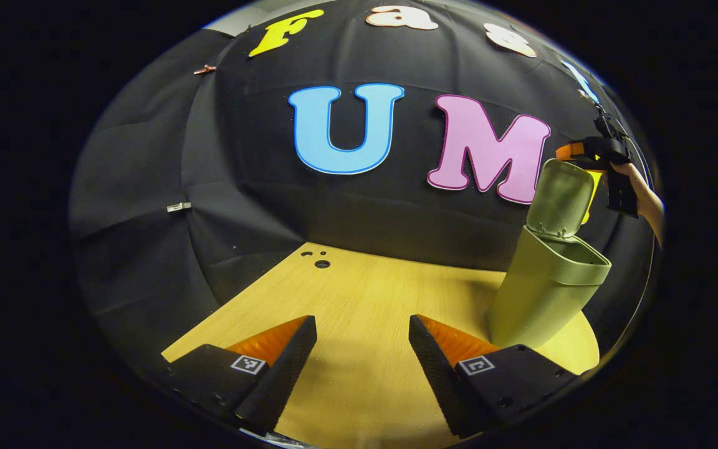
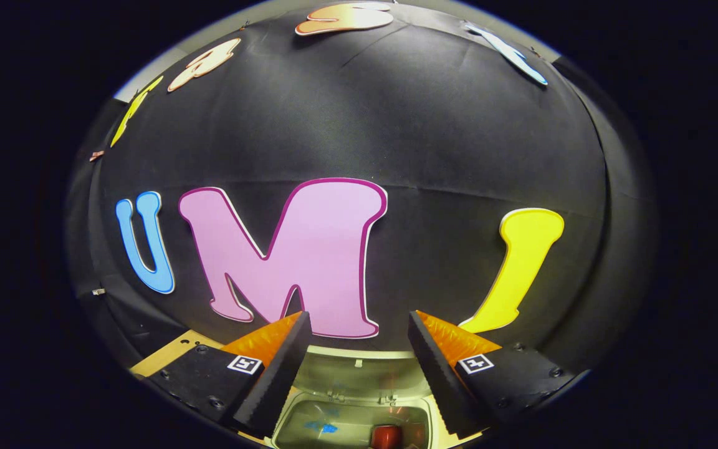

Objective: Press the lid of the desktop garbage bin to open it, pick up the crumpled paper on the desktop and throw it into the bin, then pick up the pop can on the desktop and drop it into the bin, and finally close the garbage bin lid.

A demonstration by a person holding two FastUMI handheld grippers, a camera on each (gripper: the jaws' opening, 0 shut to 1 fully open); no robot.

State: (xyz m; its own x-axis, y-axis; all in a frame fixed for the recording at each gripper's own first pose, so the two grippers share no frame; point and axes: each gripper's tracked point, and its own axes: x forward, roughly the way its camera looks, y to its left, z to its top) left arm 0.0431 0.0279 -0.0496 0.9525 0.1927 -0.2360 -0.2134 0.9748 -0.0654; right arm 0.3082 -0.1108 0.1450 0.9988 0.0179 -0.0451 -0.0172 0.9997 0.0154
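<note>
- On the wooden desktop (image 1: 359,299), at its right side, the green garbage bin (image 1: 543,293) is seen upright, with its lid (image 1: 560,198) raised.
- Above this lid, the right gripper (image 1: 589,163) is held by a hand (image 1: 646,198).
- Low over bare wood, the left gripper (image 1: 363,333) is kept spread apart, with nothing between its fingers.
- Inside the bin (image 2: 353,419), under the spread, empty fingers of the right gripper (image 2: 359,330), a red pop can (image 2: 386,436) is seen.
</note>
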